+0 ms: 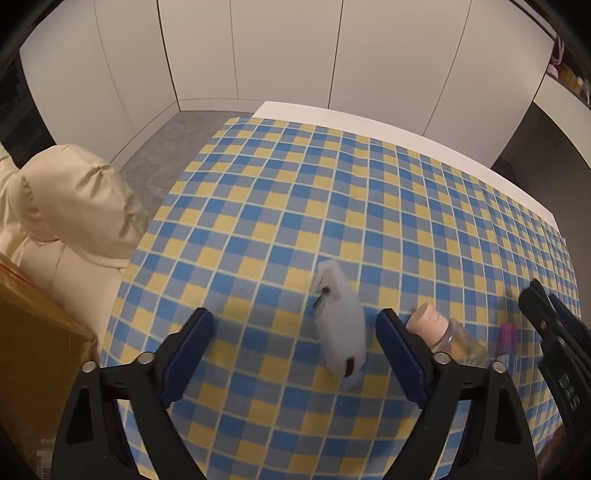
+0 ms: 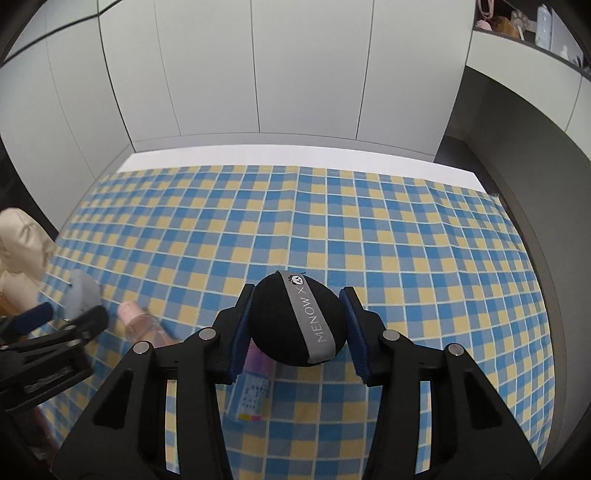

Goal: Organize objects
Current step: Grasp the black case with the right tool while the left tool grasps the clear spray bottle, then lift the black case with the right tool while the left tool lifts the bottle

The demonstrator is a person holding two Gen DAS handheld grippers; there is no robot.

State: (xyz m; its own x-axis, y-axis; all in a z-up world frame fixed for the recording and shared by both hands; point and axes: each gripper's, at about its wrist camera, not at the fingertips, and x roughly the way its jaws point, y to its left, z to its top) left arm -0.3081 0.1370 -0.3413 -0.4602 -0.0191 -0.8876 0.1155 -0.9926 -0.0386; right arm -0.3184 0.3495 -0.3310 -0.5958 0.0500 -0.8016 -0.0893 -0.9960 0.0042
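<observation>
My left gripper (image 1: 295, 332) is open above the checkered cloth (image 1: 280, 221). A pale grey fluffy pouch (image 1: 341, 325) lies blurred on the cloth between its fingers, nearer the right one. A clear bottle with a pink cap (image 1: 443, 330) lies just right of it. My right gripper (image 2: 298, 321) is shut on a black round puff (image 2: 299, 319) with a grey MENOW strap, held above the cloth. A small purple-and-white packet (image 2: 253, 384) lies under it. The pouch (image 2: 82, 293) and the bottle (image 2: 142, 325) also show in the right wrist view.
A cream padded chair (image 1: 74, 206) and a brown cardboard box (image 1: 33, 339) stand at the table's left edge. White cabinet doors (image 2: 295, 74) run behind the table. A shelf with small items (image 2: 532, 22) is at the upper right. The other gripper (image 1: 554, 332) shows at the right.
</observation>
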